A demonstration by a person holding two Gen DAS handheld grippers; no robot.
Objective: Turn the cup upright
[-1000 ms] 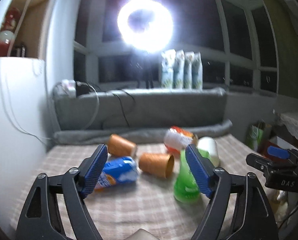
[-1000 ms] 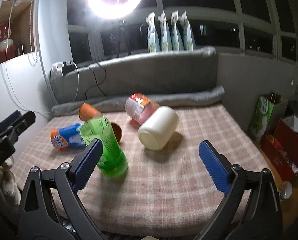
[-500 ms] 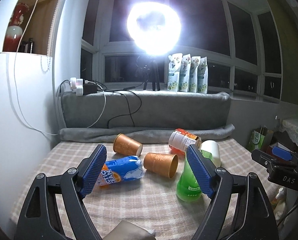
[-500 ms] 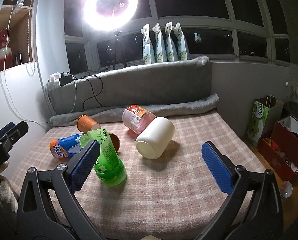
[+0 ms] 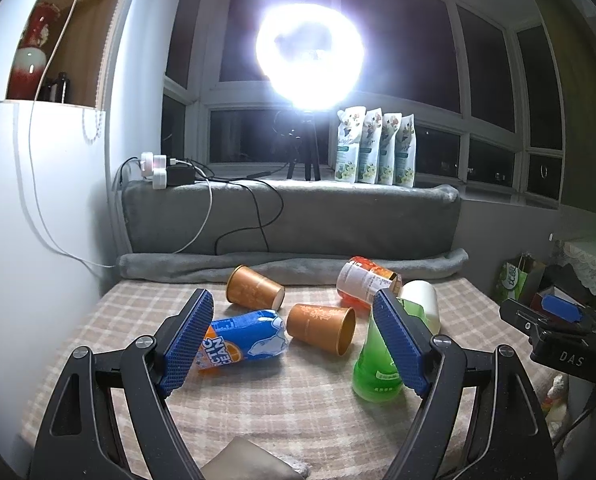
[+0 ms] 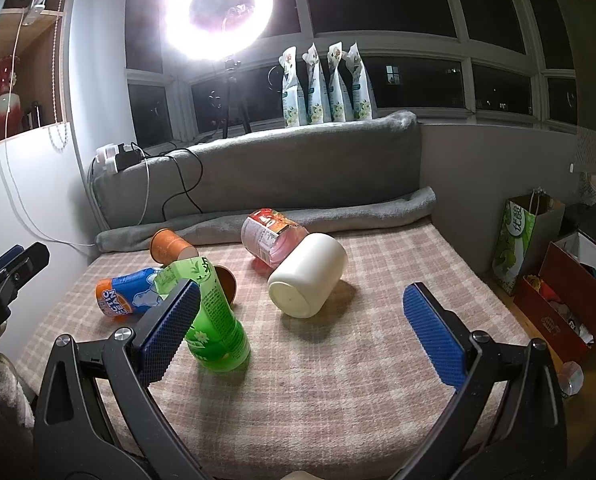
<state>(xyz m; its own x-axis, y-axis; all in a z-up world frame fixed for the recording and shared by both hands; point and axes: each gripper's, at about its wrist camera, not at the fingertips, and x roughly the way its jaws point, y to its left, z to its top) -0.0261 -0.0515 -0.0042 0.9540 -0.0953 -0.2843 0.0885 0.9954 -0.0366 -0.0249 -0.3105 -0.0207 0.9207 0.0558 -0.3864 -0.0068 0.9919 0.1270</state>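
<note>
On the plaid tabletop [image 6: 338, 360]: white cup [image 6: 308, 276] on its side, base toward the right camera, mouth hidden; green bottle [image 6: 214, 328] partly masked by a blue pad; left hand-held gripper [image 5: 294, 338] and right hand-held gripper [image 6: 302, 330] both spread wide, holding nothing

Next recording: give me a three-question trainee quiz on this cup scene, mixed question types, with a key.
1. True or false: the white cup stands upright on the checked cloth.
2. How many orange paper cups lie on their sides?
3. Multiple choice: the right gripper is A) shut on the green bottle, B) open and empty, C) shut on the white cup.

Key
1. False; it lies on its side.
2. Two: one at the back, one nearer.
3. B. The left gripper is open too.
</note>
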